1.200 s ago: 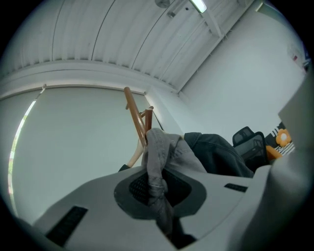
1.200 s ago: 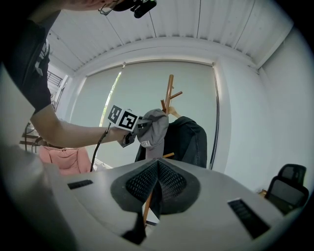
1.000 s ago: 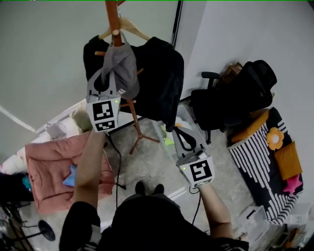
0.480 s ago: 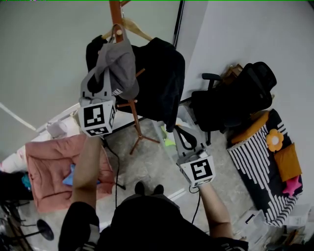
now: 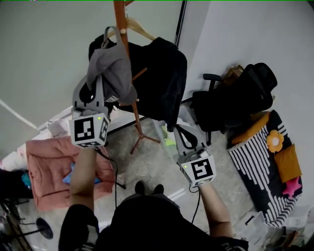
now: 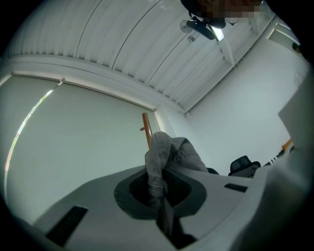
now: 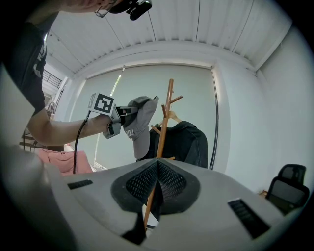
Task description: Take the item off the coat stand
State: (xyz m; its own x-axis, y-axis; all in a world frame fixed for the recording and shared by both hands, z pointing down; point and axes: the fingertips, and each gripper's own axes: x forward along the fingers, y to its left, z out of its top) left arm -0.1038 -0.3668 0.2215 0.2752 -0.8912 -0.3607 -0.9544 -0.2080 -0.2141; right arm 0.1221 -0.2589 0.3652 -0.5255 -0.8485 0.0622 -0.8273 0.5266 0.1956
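Head view: you had the cap [image 5: 114, 68] raised just left of the stand [image 5: 120, 14], level with its upper pegs.
Left gripper: your left gripper [image 6: 157, 193] was clamped on a fold of the cap's grey cloth. The jaws were nearly together, with the fabric pinched between the pads.
Right gripper: your right gripper [image 7: 156, 181] was closed on nothing, jaws together. It hung low in front of the stand, well apart from the cap.
Cap and peg: the cap's back strap looked clear of the peg knob [image 5: 122, 31]. In the right gripper view the brim sat very close to the stand's pole, and you could not tell whether it touched.
Done, as judged: the grasp was made and the cap appeared lifted off its peg.
Left to do, as judged: you had yet to carry the cap well away from the stand. The pictures did not show where it should go.
Other load: the black jacket [image 5: 159, 78] hung on its hanger [image 5: 140, 30] on the stand's far side, just behind the cap, and was not part of your grip.
Risk, as judged: the pinch held only a narrow fold, so a snag of the brim on the lower peg [image 5: 140, 73] could have pulled the cloth out of the jaws.
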